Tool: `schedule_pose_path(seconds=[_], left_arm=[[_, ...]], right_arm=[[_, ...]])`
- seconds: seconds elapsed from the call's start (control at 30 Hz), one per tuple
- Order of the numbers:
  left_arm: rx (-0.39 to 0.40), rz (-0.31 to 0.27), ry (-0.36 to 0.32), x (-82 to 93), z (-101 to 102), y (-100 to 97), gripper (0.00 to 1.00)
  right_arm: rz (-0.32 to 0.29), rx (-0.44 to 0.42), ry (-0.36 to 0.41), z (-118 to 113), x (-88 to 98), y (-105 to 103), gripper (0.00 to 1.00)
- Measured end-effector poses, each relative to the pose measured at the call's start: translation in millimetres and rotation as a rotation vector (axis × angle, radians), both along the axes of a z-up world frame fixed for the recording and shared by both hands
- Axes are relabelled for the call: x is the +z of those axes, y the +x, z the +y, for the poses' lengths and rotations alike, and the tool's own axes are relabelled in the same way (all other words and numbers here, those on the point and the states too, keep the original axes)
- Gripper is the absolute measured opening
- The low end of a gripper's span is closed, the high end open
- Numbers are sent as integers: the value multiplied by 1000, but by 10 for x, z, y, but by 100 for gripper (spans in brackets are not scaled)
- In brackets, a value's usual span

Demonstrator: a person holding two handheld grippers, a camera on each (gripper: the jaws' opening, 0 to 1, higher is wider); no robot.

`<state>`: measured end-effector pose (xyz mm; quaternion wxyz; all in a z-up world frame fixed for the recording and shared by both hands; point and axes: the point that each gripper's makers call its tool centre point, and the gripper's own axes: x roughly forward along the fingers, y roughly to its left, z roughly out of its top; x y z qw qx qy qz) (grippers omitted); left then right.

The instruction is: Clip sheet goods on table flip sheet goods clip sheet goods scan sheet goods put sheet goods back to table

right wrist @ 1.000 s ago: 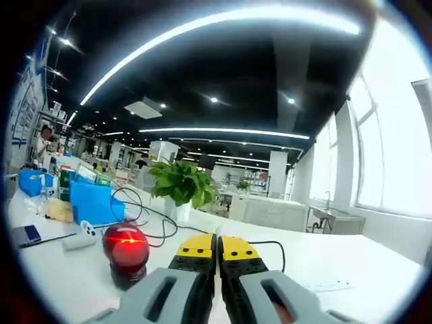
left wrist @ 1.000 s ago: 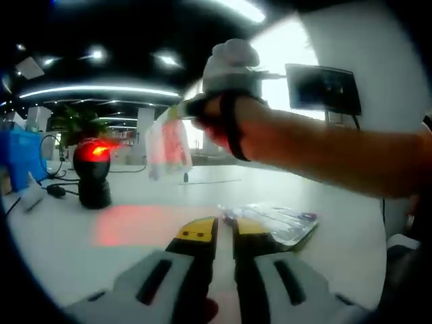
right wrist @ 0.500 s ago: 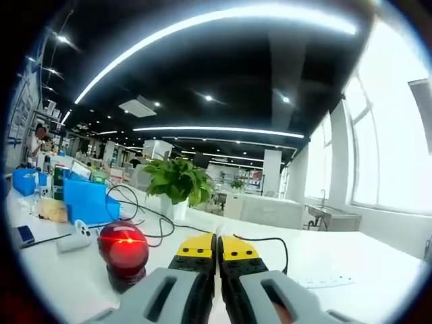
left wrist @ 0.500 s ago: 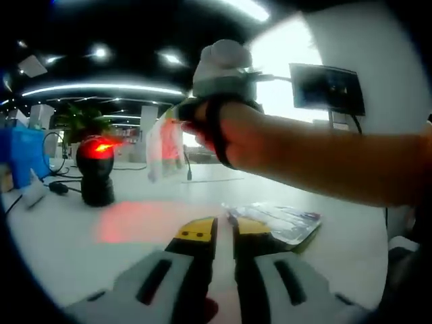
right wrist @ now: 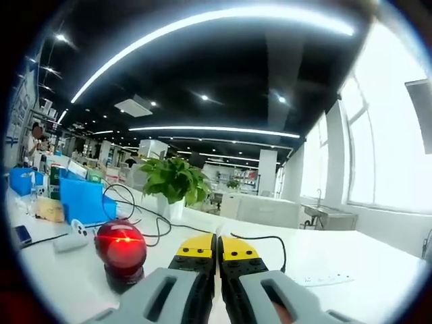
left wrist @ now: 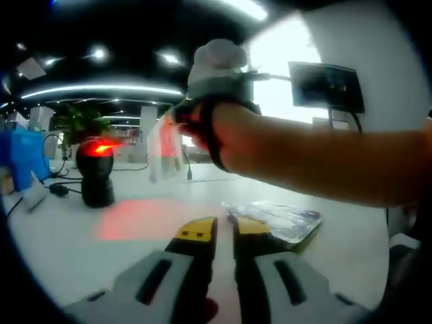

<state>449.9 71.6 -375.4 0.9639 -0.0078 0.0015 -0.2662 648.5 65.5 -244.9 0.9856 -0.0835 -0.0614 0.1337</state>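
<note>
In the left gripper view a person's hand holds my right gripper [left wrist: 177,116] in the air, shut on a clear sheet package [left wrist: 165,145] with pink print that hangs down from it. The package hangs right of the black scanner [left wrist: 94,172], whose head glows red; a red glow [left wrist: 145,219] lies on the white table. A second flat package [left wrist: 277,221] lies on the table just beyond my left gripper [left wrist: 225,231], whose jaws stand a narrow gap apart with nothing between them. In the right gripper view my right gripper [right wrist: 217,248] is closed, and the scanner [right wrist: 120,248] sits low left.
Blue bins [right wrist: 82,199], a potted plant [right wrist: 174,182] and loose cables [right wrist: 145,219] stand behind the scanner. A white power strip [right wrist: 317,278] lies at the right. A dark monitor [left wrist: 326,86] hangs on the wall. Small items lie at the table's left [left wrist: 30,192].
The hand with the right gripper and the hanging package has drifted a little left, toward the scanner. The left gripper has stayed put.
</note>
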Motion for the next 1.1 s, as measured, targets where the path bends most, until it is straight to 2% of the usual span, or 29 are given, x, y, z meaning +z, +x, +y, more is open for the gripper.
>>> schedule_pose_path(seconds=[0.23, 0.43, 0.57, 0.83, 1.1], left_arm=[[2, 1, -4, 13, -20, -19, 3], [3, 5, -6, 14, -30, -18, 3], [5, 5, -5, 15, -31, -30, 3], [12, 8, 2, -5, 9, 30, 3], [17, 9, 9, -8, 6, -2, 3]], right_arm=[[-23, 7, -21, -77, 118, -46, 0], [-92, 24, -101, -120, 291, -184, 0], [-110, 52, -122, -148, 387, -270, 0], [-74, 111, -89, -266, 450, -379, 0], [-71, 126, -129, -509, 453, -490, 0]])
